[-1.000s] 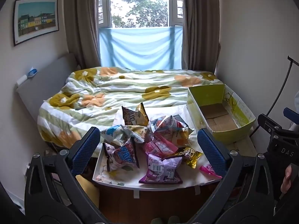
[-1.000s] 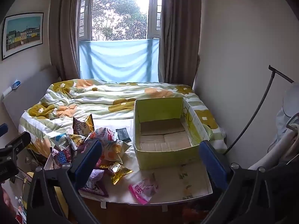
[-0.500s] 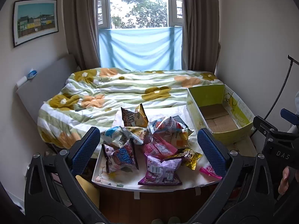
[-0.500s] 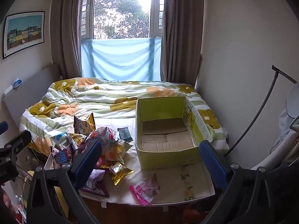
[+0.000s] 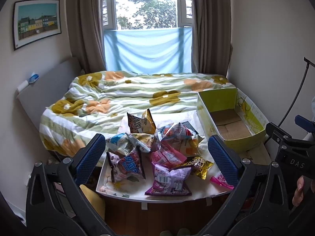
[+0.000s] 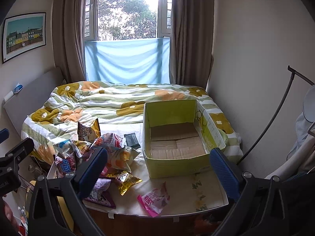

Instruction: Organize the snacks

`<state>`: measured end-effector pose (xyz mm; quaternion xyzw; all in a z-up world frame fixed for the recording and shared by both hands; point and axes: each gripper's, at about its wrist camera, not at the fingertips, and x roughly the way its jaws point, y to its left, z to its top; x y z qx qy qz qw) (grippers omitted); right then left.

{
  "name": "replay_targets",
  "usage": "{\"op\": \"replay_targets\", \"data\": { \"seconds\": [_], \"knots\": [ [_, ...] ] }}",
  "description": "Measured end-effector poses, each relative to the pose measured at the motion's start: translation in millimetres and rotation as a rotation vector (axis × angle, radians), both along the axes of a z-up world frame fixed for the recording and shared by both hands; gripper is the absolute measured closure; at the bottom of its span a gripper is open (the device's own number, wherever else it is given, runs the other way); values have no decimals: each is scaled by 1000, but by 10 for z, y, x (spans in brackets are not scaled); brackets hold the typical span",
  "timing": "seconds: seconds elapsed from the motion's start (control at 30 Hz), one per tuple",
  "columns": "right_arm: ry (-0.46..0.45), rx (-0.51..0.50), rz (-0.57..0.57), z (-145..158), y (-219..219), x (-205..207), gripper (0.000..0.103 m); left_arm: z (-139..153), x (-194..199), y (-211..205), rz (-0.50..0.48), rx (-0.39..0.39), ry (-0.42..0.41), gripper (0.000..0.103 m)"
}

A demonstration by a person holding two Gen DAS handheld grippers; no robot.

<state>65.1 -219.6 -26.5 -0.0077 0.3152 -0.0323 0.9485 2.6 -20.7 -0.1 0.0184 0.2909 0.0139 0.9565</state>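
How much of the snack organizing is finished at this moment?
Nothing looks done: the green box shows only its bare cardboard floor. Nothing is in hand either; the left claw and the right claw are both open and hold nothing. All the work is left: the snack pile lies on the white board, and one pink packet lies apart, near the front edge.

Right gripper [image 6: 158, 166] edges forward and left; green box [image 6: 178, 137] sits nearer frame centre. Left gripper [image 5: 156, 156] barely shifts.
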Motion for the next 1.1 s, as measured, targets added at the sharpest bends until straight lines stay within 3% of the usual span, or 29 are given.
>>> {"op": "replay_targets", "data": {
  "seconds": [1.1],
  "knots": [
    [13, 17, 7, -63, 18, 6, 0, -17, 2, -44, -9, -5, 4, 0]
  ]
}}
